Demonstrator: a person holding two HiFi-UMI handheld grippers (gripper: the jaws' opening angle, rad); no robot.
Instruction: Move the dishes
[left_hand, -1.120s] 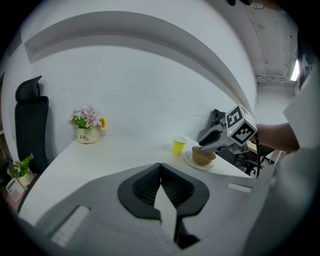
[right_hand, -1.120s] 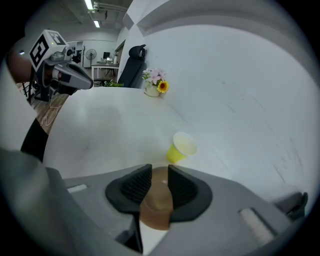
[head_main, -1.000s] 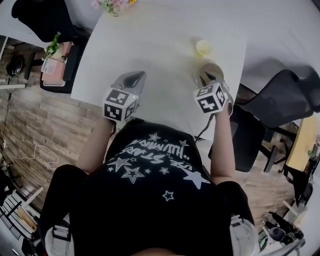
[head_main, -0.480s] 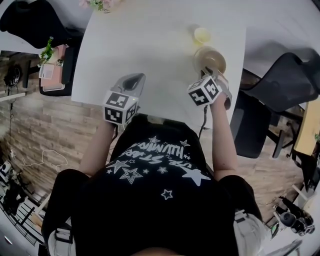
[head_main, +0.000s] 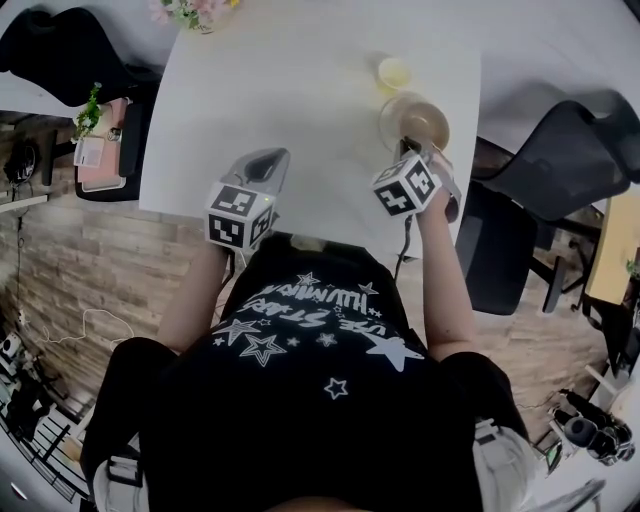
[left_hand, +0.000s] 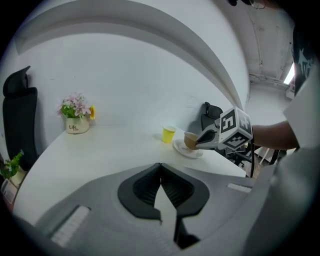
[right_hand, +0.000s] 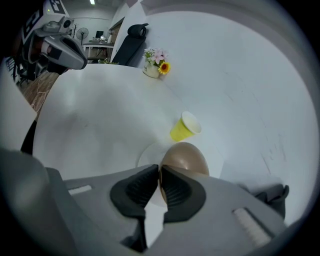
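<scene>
A brown bowl (head_main: 415, 120) stands on a white plate (right_hand: 148, 154) at the table's right side. A yellow cup (head_main: 393, 72) sits just beyond them. My right gripper (head_main: 411, 148) is shut on the bowl's near rim; in the right gripper view the rim of the bowl (right_hand: 186, 159) runs between the closed pads of the right gripper (right_hand: 159, 173). In the left gripper view, the bowl (left_hand: 190, 140), plate (left_hand: 187, 149) and cup (left_hand: 169, 134) lie far to the right. My left gripper (head_main: 268, 160) hovers over the near left of the table, shut on nothing (left_hand: 160, 169).
A flower vase (head_main: 190, 12) stands at the far left corner of the white table (head_main: 300, 90). A black office chair (head_main: 560, 150) is close to the table's right edge, and another chair (head_main: 70, 40) is at the far left. The table's near edge runs just under both grippers.
The head view has shifted a little. The right gripper has edged forward and left, staying at the bowl's near rim. The left gripper has held its place.
</scene>
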